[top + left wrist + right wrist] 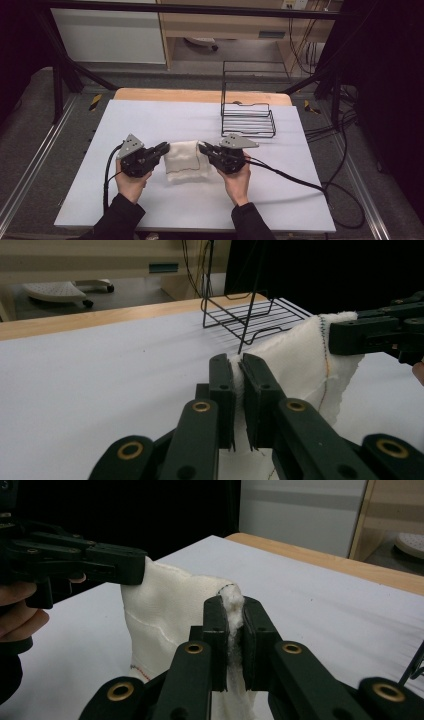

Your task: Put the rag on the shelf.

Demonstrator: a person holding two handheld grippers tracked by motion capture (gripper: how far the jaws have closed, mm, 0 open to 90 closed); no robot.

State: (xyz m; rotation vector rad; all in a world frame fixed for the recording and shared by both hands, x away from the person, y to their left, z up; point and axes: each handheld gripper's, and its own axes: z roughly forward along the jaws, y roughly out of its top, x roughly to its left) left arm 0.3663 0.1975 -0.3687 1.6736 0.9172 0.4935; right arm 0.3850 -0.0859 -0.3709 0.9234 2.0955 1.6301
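High view: white worktop [150, 125] carries a black wire rack [247, 117] at the back; a white cloth [186, 159] hangs near the front between left claw [164, 148] and right claw [203, 148], each clamped on one corner.

A cream-white cloth [184, 157] with a stitched hem hangs stretched, its lower edge on the table.
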